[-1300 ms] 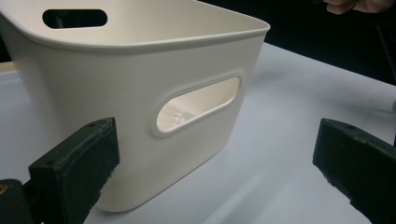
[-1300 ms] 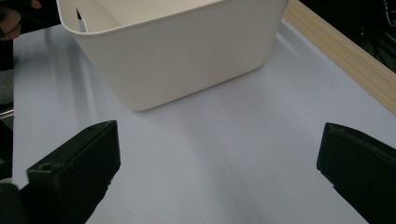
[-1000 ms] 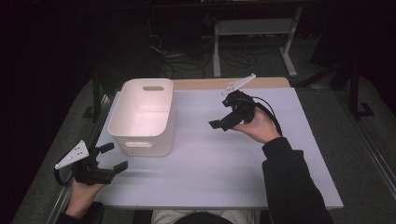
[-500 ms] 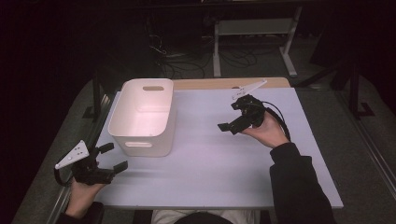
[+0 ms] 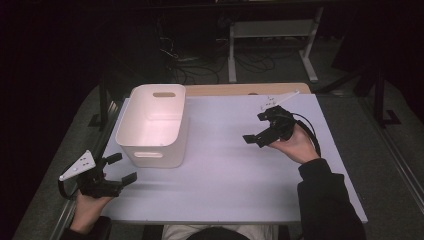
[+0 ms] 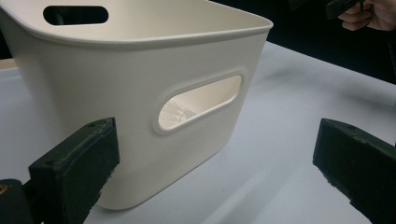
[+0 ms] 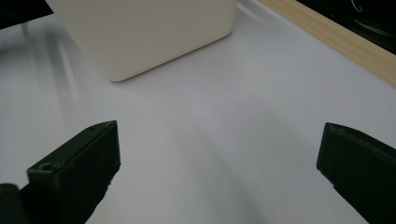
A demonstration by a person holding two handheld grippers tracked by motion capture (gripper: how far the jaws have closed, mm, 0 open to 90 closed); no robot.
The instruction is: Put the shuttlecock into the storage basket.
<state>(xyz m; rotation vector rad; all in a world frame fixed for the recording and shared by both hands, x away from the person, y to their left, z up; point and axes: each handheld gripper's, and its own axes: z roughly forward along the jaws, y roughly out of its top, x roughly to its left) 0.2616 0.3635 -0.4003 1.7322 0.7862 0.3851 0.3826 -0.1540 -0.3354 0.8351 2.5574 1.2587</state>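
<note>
The left gripper (image 5: 117,170) hangs just off the near left corner of the white plastic bin (image 5: 152,125), its jaws spread wide with nothing between them. In the left gripper view the bin's near wall, with its oval handle slot (image 6: 201,101), fills the gap between the jaws, close but not touched. The right gripper (image 5: 257,135) is held above the pale table top (image 5: 225,175), well to the right of the bin, its jaws also wide apart and gripping nothing; they point back toward the bin. In the right gripper view a rounded corner of the bin (image 7: 140,32) stands ahead of the jaws, with the bare table surface between, and the wooden table edge (image 7: 336,42) runs past on the far side.

The bin stands upright on the left part of the table, nothing visible inside it.

Against the picture half a second ago, the right gripper has drawn a little farther from the bin and nearer the person, while the left gripper and the bin lie as they did.
</note>
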